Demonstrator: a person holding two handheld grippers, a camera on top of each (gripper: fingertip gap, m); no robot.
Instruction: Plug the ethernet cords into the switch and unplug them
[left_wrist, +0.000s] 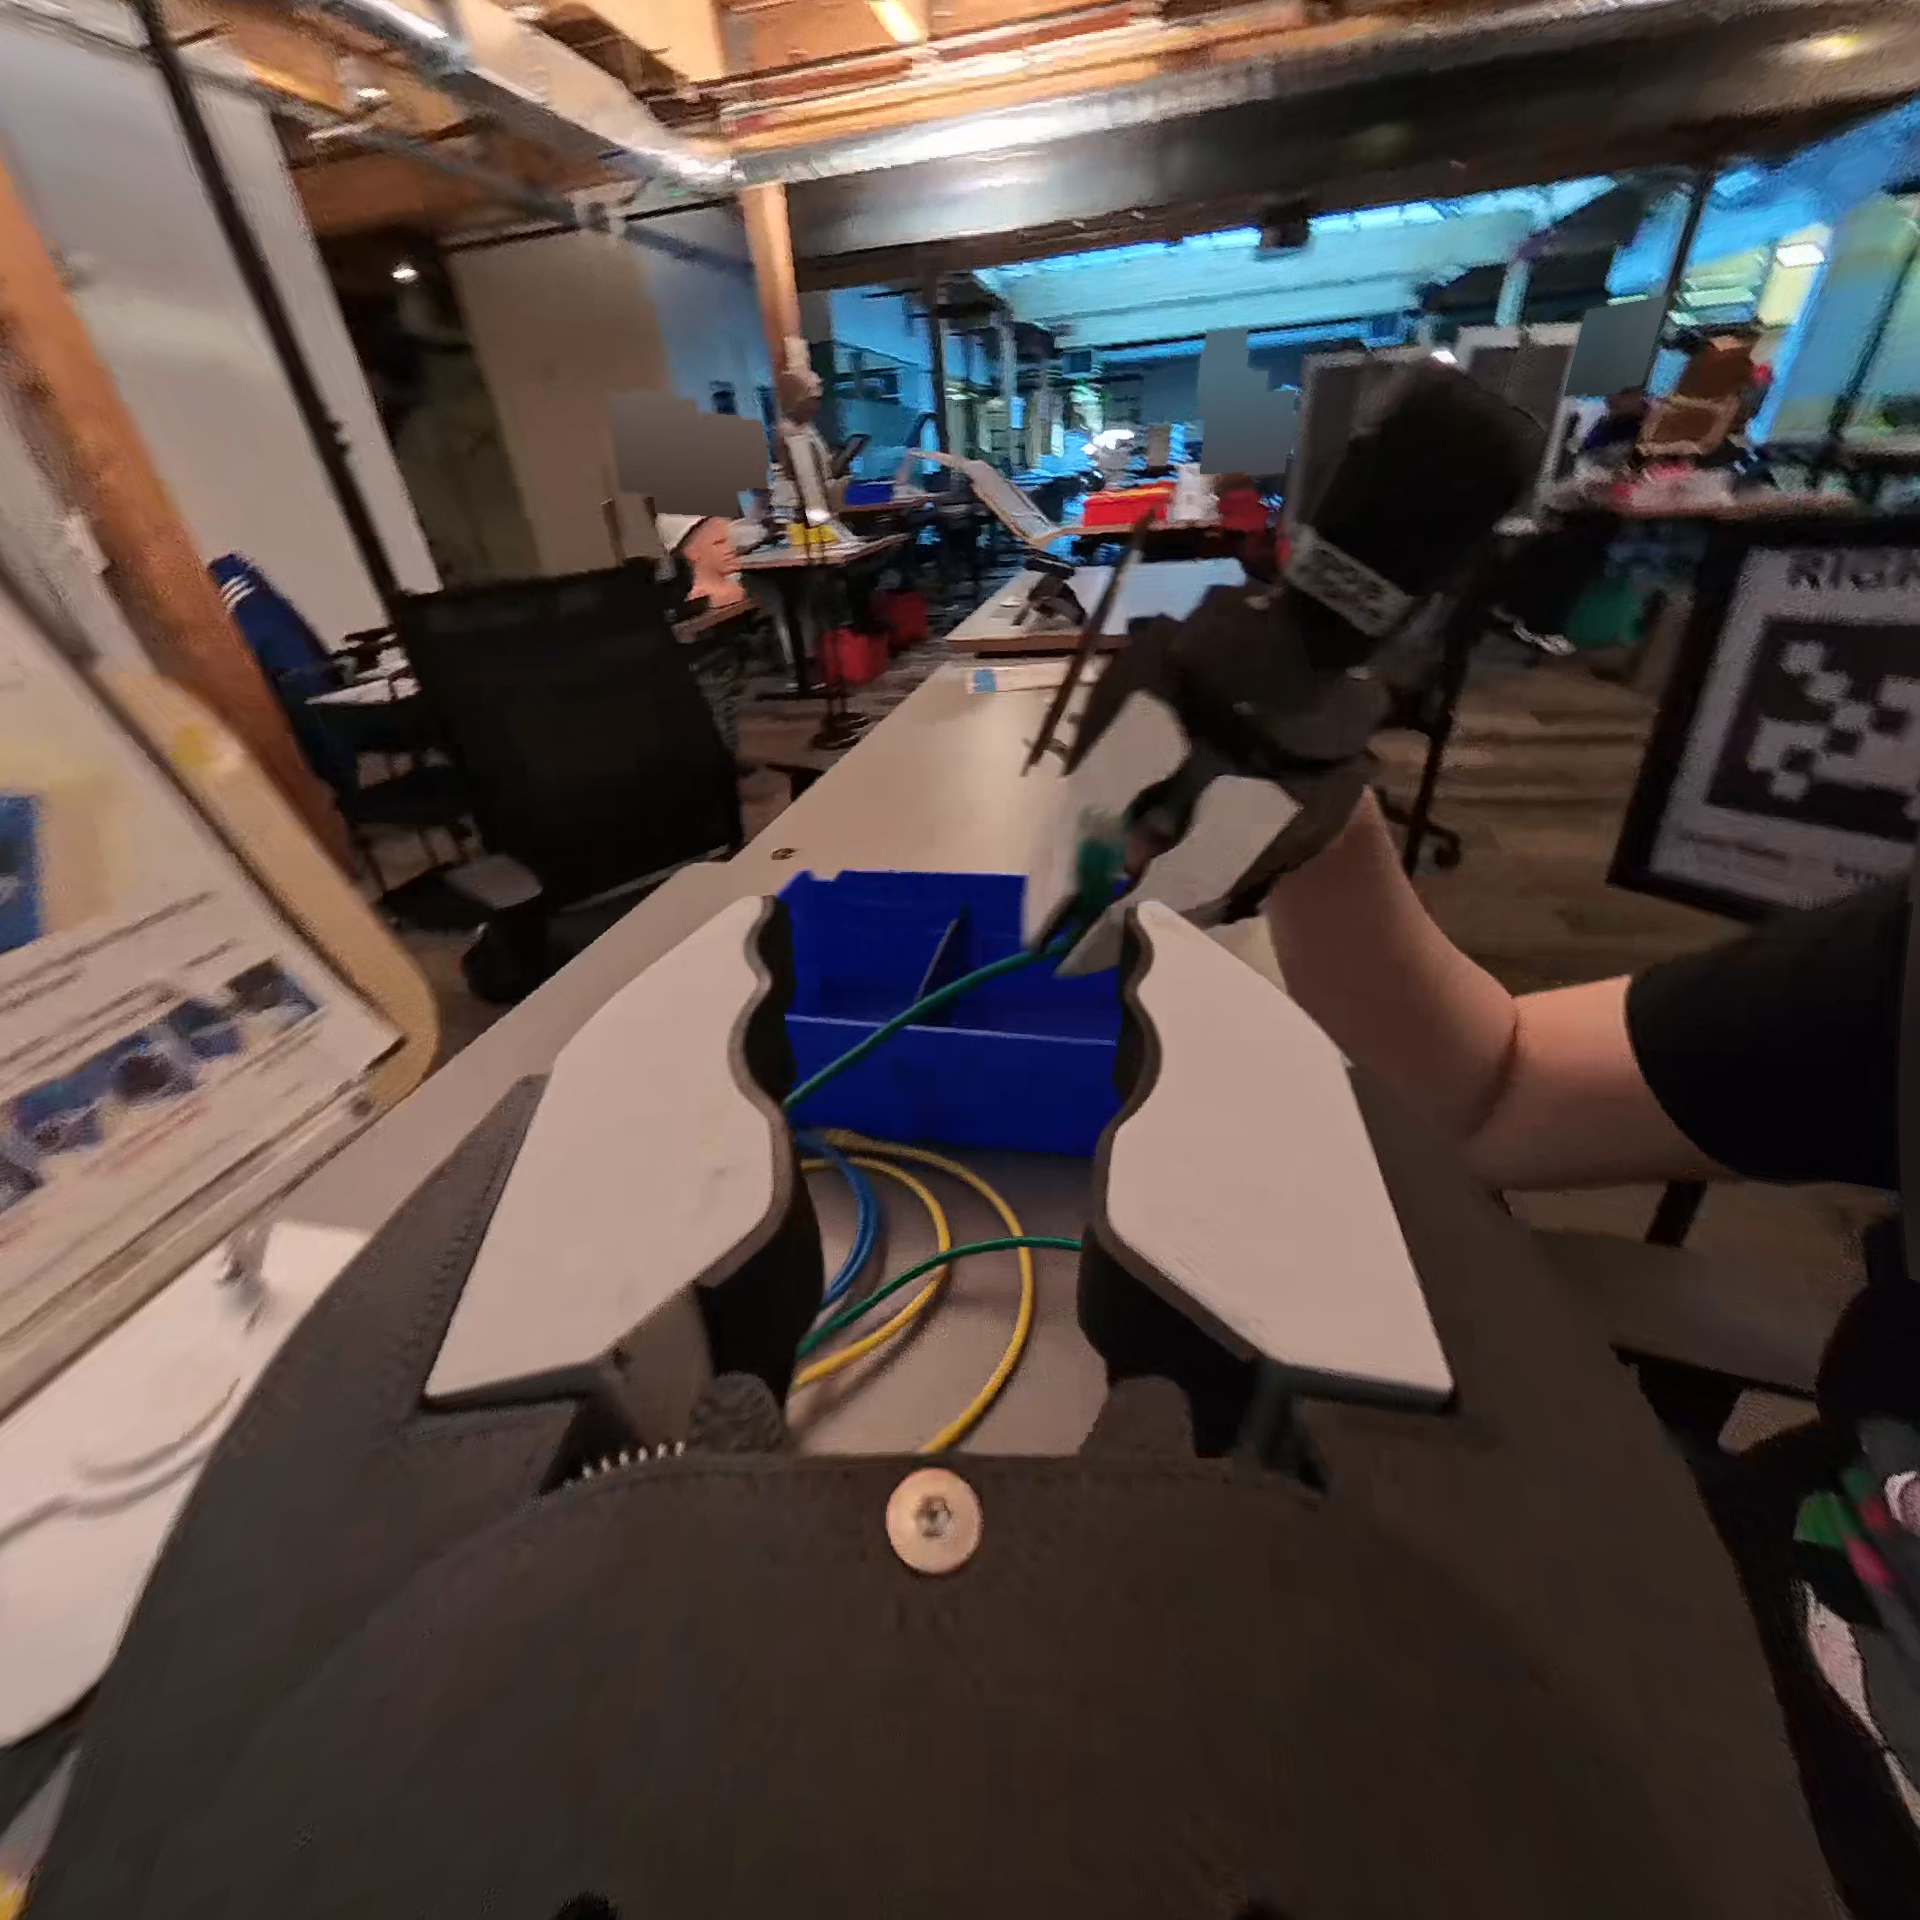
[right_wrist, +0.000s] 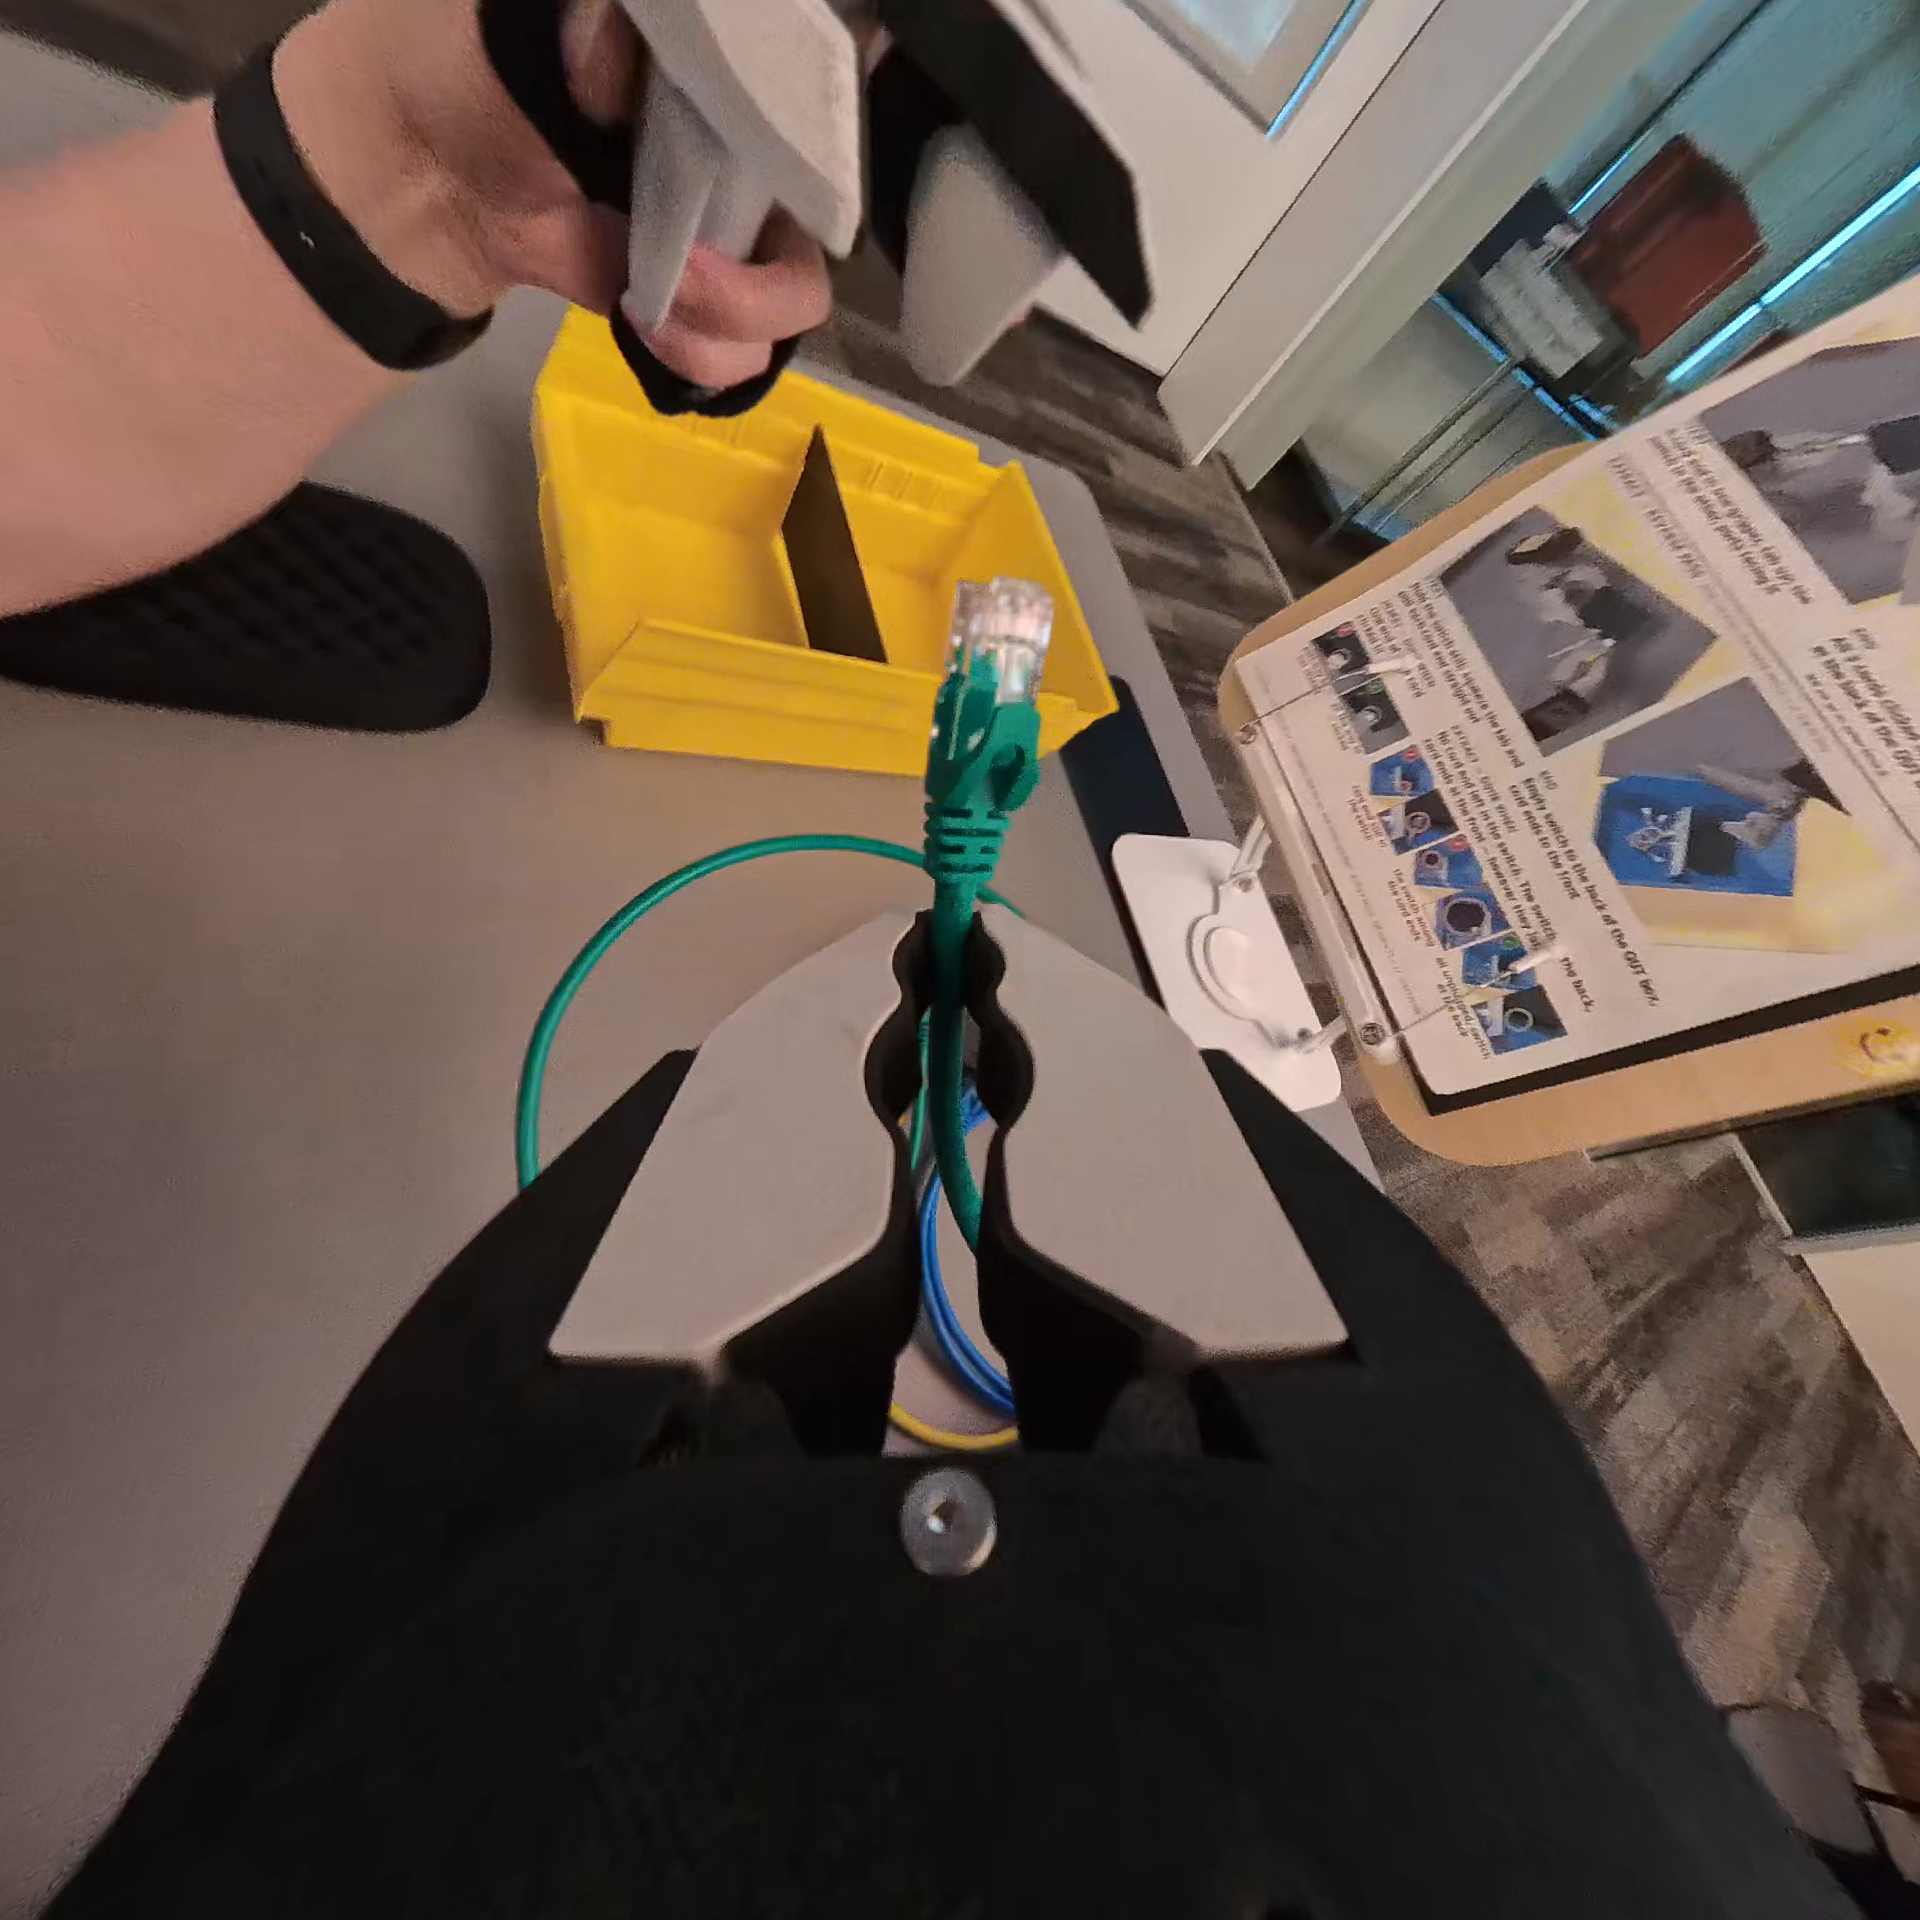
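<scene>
My right gripper (right_wrist: 948, 940) is shut on a green ethernet cord (right_wrist: 961, 842), just below its boot. The clear plug (right_wrist: 997, 634) points up and away, above the table. In the left wrist view the right gripper (left_wrist: 1091, 914) is held up ahead with the green cord (left_wrist: 914, 1013) trailing down from it. My left gripper (left_wrist: 951, 961) is open and empty, lifted above the table. Yellow (left_wrist: 1003, 1299) and blue (left_wrist: 862, 1205) cords lie coiled on the grey table (left_wrist: 914, 748) under it. No switch is in view.
A blue bin (left_wrist: 935, 1039) stands ahead of the left gripper. A yellow bin (right_wrist: 727, 582) with a divider stands beyond the right gripper. An instruction board (right_wrist: 1621, 769) on a white stand (right_wrist: 1216, 956) sits at the table's edge. Chairs and desks fill the room behind. Across from one pair of fingers to the other is roughly 10 centimetres.
</scene>
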